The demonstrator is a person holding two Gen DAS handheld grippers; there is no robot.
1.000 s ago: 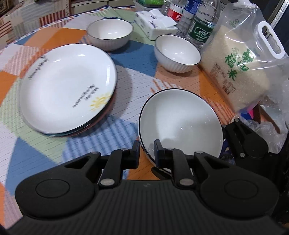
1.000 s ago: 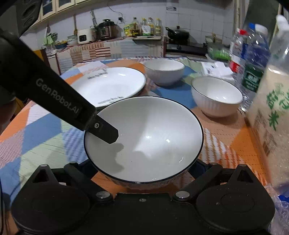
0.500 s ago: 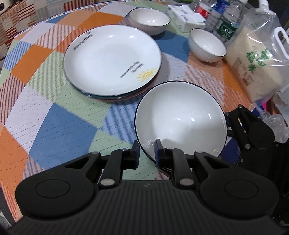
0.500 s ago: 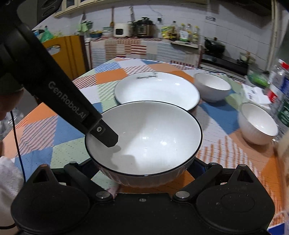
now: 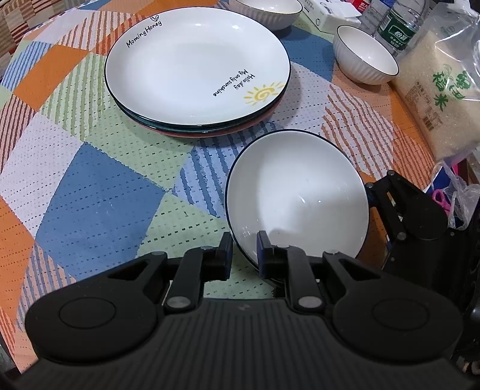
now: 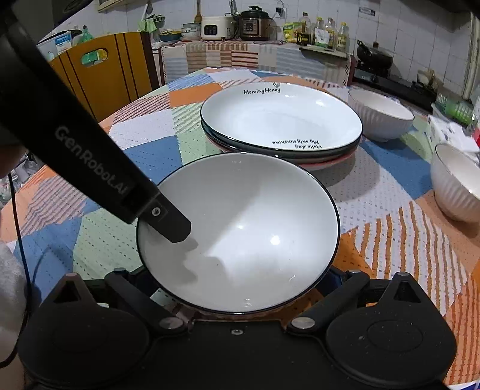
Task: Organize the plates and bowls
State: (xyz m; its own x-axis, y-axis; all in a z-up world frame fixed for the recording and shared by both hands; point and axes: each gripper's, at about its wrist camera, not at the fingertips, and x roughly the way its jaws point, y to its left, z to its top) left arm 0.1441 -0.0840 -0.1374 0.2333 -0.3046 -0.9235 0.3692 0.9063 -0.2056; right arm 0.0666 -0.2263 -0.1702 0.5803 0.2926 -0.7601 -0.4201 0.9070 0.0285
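Observation:
A large white bowl with a dark rim [image 5: 297, 207] [image 6: 240, 231] is held above the table by both grippers. My left gripper [image 5: 244, 255] is shut on its near rim, one finger inside and one outside. My right gripper [image 6: 237, 288] cradles the bowl from below, its fingers hidden under the bowl, so its state is unclear. A stack of plates [image 5: 198, 69] [image 6: 282, 123], topped by a white "Morning Honey" plate, lies just beyond the bowl. Two small white ribbed bowls [image 5: 366, 55] [image 5: 267, 12] stand further back.
A bag of rice [image 5: 438, 90], water bottles [image 5: 399, 27] and a tissue pack [image 5: 327, 15] crowd the right and far edge. The round table has a patchwork cloth [image 5: 99, 204]. A kitchen counter with appliances [image 6: 240, 27] stands behind.
Both grippers with the large bowl have shifted left, toward the plate stack, which now sits closer and more central in the right wrist view. The grips look unchanged.

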